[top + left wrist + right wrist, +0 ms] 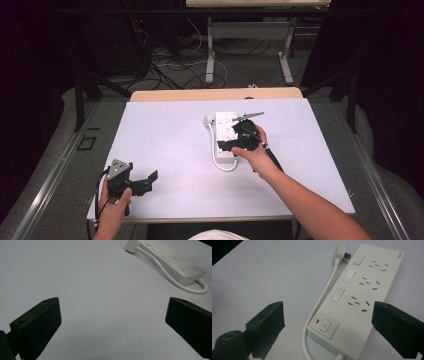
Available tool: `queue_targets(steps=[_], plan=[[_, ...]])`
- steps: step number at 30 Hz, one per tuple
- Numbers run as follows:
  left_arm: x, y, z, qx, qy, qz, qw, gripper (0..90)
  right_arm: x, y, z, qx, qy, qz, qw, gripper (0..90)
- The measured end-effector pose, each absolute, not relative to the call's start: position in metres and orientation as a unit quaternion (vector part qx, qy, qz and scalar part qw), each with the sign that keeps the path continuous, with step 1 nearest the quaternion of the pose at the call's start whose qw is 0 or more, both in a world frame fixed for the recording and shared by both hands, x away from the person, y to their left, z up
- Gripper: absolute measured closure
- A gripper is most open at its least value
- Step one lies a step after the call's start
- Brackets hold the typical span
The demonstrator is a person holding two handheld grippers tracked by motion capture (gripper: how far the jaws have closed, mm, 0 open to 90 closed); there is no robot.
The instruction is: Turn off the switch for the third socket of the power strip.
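Right gripper (327, 327), fingers wide and empty, should straddle the power strip (364, 297) squarely at mid-desk; left gripper (112, 327) idle, fingers wide

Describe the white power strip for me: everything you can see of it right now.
The power strip is a flat white block, plastic by the look, lying face up on the table. It has three socket groups in a row, each with a white switch beside it, and a main button with a small red mark near the cable end. Its white cord loops along one side to the plug, which lies loose beside the far end. The right gripper hovers over it, open.
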State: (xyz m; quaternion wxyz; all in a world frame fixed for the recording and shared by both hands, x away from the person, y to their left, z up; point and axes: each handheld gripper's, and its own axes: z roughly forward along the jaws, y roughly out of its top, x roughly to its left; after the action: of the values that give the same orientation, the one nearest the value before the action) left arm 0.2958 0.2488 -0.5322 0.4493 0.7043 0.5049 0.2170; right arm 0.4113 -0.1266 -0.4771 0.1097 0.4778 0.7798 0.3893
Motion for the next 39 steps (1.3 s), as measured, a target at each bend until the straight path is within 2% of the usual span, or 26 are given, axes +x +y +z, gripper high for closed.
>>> queue_targets(steps=[13,22,39], plan=[[0.296,0.248,-0.533,0.705,0.506,0.216,0.447,0.2,0.380,-0.159,-0.488,0.470,0.773,0.400,0.143,0.0],[0.296,0.247,-0.534,0.707,0.506,0.216,0.444,0.2,0.360,-0.186,-0.496,0.474,0.765,0.395,0.185,0.0],[0.296,0.247,-0.535,0.708,0.508,0.217,0.440,0.2,0.341,-0.233,-0.518,0.521,0.736,0.387,0.193,0.0]])
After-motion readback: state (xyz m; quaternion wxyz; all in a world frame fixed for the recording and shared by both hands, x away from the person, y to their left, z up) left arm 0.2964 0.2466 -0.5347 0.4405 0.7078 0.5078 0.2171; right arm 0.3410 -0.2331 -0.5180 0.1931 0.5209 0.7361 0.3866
